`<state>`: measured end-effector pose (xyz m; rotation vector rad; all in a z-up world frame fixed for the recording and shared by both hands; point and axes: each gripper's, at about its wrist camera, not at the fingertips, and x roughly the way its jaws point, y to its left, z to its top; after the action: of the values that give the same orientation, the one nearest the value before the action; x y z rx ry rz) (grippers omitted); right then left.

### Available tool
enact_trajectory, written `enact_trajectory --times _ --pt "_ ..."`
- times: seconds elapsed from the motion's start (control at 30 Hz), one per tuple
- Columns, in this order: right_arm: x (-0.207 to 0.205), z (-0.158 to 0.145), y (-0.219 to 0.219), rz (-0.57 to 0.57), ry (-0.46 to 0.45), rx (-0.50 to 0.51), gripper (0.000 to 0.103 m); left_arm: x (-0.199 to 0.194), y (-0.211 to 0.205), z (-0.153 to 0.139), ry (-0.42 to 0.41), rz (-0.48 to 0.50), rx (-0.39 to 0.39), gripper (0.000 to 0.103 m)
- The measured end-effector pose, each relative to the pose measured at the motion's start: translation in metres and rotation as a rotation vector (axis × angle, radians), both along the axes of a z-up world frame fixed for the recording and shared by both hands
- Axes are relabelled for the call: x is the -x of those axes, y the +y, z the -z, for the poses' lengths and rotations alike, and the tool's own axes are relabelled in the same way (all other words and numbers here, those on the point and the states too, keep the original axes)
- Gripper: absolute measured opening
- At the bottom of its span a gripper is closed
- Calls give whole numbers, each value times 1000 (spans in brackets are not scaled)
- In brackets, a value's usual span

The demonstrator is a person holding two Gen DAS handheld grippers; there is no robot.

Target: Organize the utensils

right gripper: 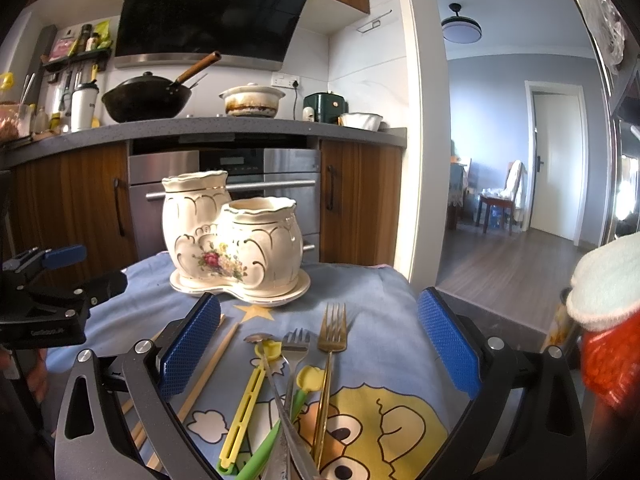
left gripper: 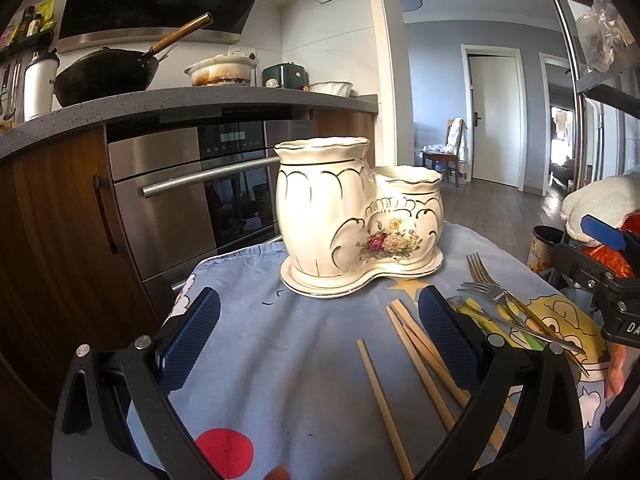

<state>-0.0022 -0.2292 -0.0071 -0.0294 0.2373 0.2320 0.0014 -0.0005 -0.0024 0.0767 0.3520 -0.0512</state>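
A cream ceramic utensil holder (left gripper: 352, 220) with two cups and a flower print stands on a blue cartoon cloth (left gripper: 280, 360); it also shows in the right wrist view (right gripper: 236, 240). Wooden chopsticks (left gripper: 384, 404) lie in front of my left gripper (left gripper: 320, 344), which is open and empty above the cloth. Forks (left gripper: 488, 288) lie to its right. My right gripper (right gripper: 320, 344) is open and empty above a gold fork (right gripper: 330, 344), a silver fork (right gripper: 295, 350), a spoon (right gripper: 264, 344) and yellow-green plastic utensils (right gripper: 248, 408). Chopsticks (right gripper: 208, 372) lie by its left finger.
A kitchen counter (right gripper: 200, 128) with a wok (right gripper: 148, 98) and a clay pot (right gripper: 252, 100) runs behind, above an oven (right gripper: 256, 184). The cloth's far edge drops off behind the holder. A white and orange cloth bundle (right gripper: 608, 320) sits at the right. A doorway opens to wooden floor (right gripper: 508, 264).
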Motion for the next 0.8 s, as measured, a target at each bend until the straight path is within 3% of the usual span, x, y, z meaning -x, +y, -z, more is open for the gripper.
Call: enact_trajectory --times 0.2,0.37,0.53,0.7,0.8 --pt "-4 1 -4 2 27 -19 98 -3 -2 1 18 6 -2 98" --pt "-8 -3 -2 5 65 33 98 -9 -3 2 59 15 -7 98" --pt "-18 -14 -13 21 112 41 98 -16 -1 -3 150 42 -57 98" --pt "-46 -6 -20 17 279 121 98 -16 -6 -11 235 101 -113 98" --pt "-58 0 -26 -12 387 93 97 -19 -14 -1 316 129 -164 98"
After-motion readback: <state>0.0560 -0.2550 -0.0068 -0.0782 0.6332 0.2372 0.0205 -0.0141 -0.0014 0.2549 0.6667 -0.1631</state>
